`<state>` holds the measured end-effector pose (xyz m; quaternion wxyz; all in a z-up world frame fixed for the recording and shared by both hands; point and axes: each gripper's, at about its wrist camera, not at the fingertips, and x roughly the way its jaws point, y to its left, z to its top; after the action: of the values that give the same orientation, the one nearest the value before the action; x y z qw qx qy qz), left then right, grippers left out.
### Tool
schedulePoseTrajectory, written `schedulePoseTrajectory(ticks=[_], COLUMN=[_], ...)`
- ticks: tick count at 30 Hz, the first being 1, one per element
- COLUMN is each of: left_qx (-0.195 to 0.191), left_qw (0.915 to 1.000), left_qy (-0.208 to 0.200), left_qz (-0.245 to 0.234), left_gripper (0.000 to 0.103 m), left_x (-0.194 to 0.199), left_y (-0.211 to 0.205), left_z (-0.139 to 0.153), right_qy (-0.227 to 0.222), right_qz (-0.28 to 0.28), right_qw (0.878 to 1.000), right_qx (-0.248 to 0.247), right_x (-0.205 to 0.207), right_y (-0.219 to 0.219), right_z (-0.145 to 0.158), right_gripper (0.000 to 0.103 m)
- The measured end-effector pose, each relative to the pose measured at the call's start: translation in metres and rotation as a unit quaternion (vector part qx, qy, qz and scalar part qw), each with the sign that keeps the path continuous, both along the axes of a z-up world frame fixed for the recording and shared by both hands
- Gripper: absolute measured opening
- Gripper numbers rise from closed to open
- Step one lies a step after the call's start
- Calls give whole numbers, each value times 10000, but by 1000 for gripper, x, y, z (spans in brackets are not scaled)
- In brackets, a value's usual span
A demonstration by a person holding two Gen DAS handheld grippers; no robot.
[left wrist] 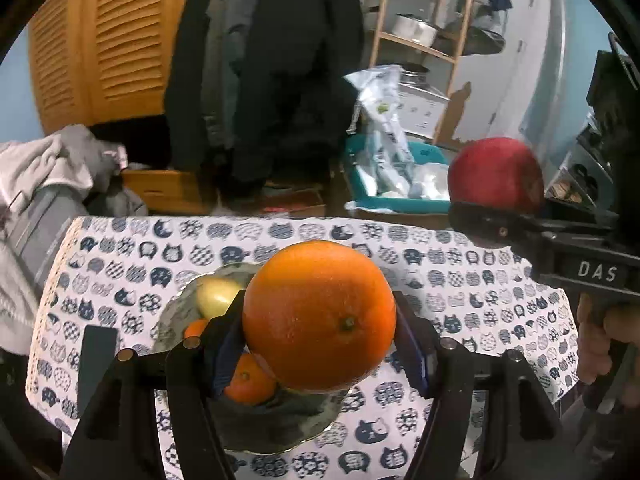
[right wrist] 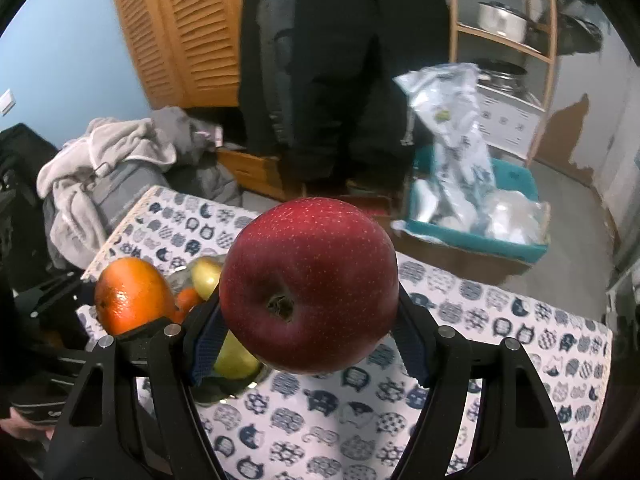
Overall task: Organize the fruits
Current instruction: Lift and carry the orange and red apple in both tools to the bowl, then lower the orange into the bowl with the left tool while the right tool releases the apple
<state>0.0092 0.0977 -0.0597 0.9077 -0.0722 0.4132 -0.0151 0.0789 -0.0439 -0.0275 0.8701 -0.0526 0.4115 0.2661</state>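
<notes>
My left gripper (left wrist: 320, 320) is shut on a large orange (left wrist: 319, 315), held above a grey bowl (left wrist: 276, 428) on the cat-print table. In the bowl lie a yellow-green fruit (left wrist: 216, 294) and small tangerines (left wrist: 250, 380). My right gripper (right wrist: 310, 312) is shut on a red apple (right wrist: 309, 284), held to the right of the bowl. The left wrist view shows the apple (left wrist: 496, 176) at the right, in the other gripper. From the right wrist camera, the orange (right wrist: 130, 296) shows at the left, with the bowl (right wrist: 212, 394) and a green fruit (right wrist: 236, 358) below.
The table's cat-print cloth (right wrist: 360, 420) has bare room right of the bowl. Behind the table stand a teal bin with plastic bags (right wrist: 476, 216), a wooden shelf with pots (right wrist: 504, 20), hanging dark coats (left wrist: 276, 60) and a pile of clothes (right wrist: 108, 152). A hand (left wrist: 604, 336) holds the right tool.
</notes>
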Motion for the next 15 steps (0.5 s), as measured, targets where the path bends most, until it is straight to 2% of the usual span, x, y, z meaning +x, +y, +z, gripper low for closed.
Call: schedulePoseTrajectory(ticks=[8, 15], left_qx=[-25, -56], left_qw=[9996, 9981], left_qy=[78, 279], left_qz=[281, 539], left_gripper=[69, 69], left_x=[-7, -12], left_y=[30, 52], left_z=[-10, -27], right_qy=[48, 253], right_qz=[307, 475], right_qw=[9995, 9985], right_qx=[-18, -71], right_x=[-1, 2], right_y=[38, 64], right_z=[-4, -20], right_gripper=[73, 73])
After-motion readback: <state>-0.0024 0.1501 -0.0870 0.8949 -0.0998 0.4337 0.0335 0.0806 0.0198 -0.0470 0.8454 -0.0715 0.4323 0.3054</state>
